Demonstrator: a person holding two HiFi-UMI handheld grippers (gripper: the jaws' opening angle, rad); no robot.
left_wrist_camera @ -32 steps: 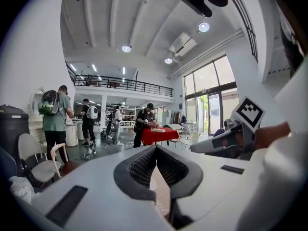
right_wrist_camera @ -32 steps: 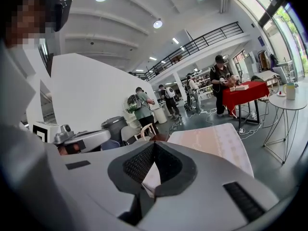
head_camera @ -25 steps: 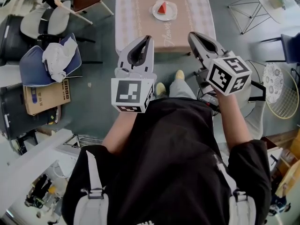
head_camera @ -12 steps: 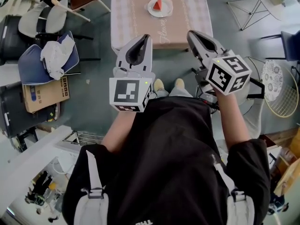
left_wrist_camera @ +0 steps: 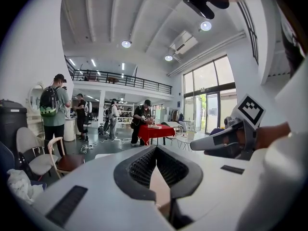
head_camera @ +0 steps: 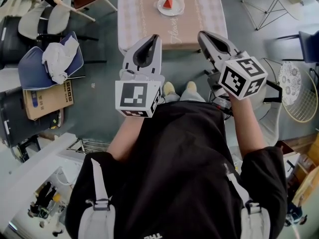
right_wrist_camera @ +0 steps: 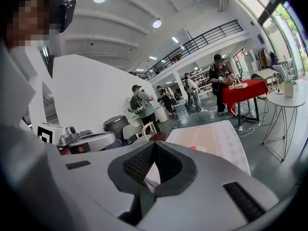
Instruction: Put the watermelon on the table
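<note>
Left gripper (head_camera: 155,37) and right gripper (head_camera: 201,34) remain fully closed on nothing, side by side just short of the near end of the table (head_camera: 139,19). Watermelon (head_camera: 169,2) rests on a plate (head_camera: 177,9) farther along the table, well apart from both. Over the last second only the view has drifted slightly, so placement appears complete.

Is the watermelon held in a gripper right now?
No, the watermelon sits on a plate on the table, ahead of the left gripper and right gripper, both shut and empty.
</note>
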